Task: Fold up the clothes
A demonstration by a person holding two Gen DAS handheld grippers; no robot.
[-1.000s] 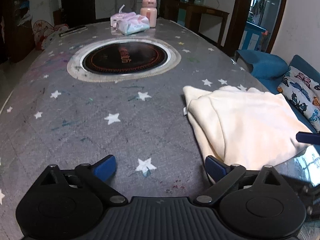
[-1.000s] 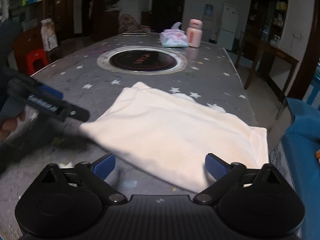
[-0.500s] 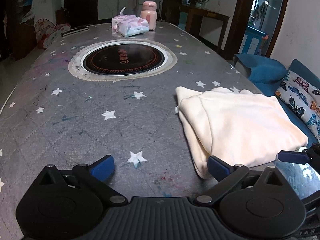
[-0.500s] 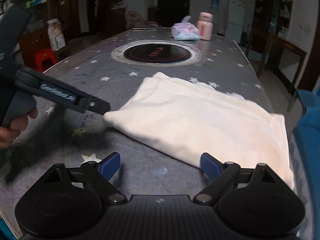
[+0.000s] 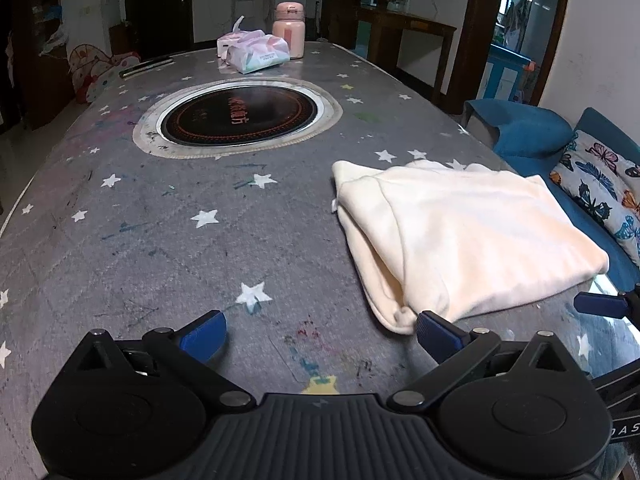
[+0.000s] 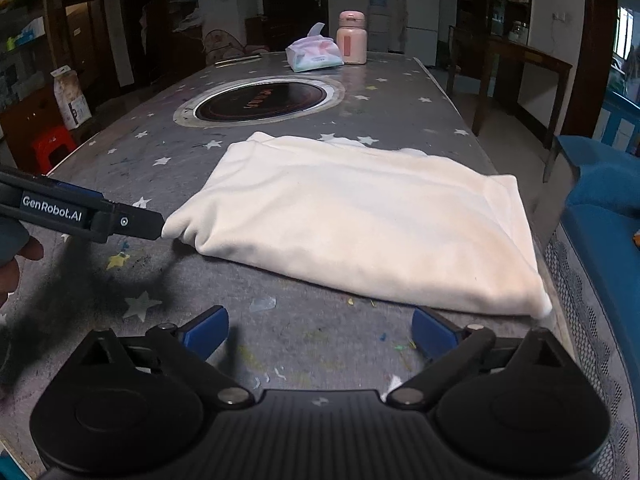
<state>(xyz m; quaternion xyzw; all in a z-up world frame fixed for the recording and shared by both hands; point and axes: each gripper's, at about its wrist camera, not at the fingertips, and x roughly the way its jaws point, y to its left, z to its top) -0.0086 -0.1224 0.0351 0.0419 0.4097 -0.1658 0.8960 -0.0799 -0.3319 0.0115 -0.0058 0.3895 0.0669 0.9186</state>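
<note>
White lettering "GenRobot.AI" on black arm of left tongs (image 6: 82,216), seen from right wrist view. Letters "DAS", cut off by frame edge, on black part (image 5: 624,429) at lower right of left wrist view. Red characters on black round cooktop (image 5: 240,118) set into surface, too small to read. Print on tissue pack (image 5: 260,54) at far end, not legible. Pink label on pink bottle (image 6: 351,38), no readable text.
</note>
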